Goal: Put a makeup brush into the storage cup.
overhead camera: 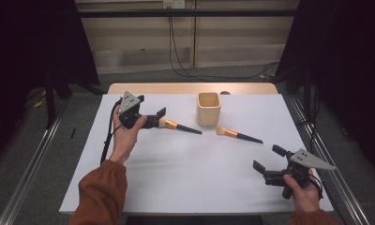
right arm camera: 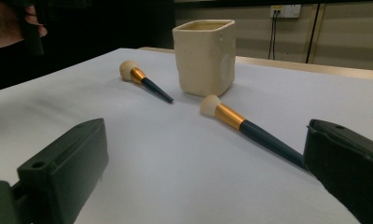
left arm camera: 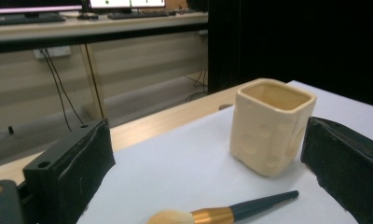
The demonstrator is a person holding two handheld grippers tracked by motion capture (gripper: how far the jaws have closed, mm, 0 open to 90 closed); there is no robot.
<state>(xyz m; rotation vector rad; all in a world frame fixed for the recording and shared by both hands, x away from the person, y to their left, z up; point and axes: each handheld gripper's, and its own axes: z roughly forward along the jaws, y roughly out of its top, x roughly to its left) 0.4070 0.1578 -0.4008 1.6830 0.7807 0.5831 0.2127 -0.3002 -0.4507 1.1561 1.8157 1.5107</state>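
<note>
With the left claw (overhead camera: 160, 117) spread around the near brush (overhead camera: 178, 125), apparently untouched, pinch its gold collar squarely before lifting toward the cup (overhead camera: 209, 108).

Both makeup brushes, the left brush (overhead camera: 178, 125) and the right brush (overhead camera: 237, 135), have pale cream bristles, a shiny copper-gold ferrule and a dark teal handle. The cup (overhead camera: 208, 108) is plain cream. The table (overhead camera: 185, 173) is white with a light wood far edge. The sleeve (overhead camera: 101, 190) is rust orange.
</note>
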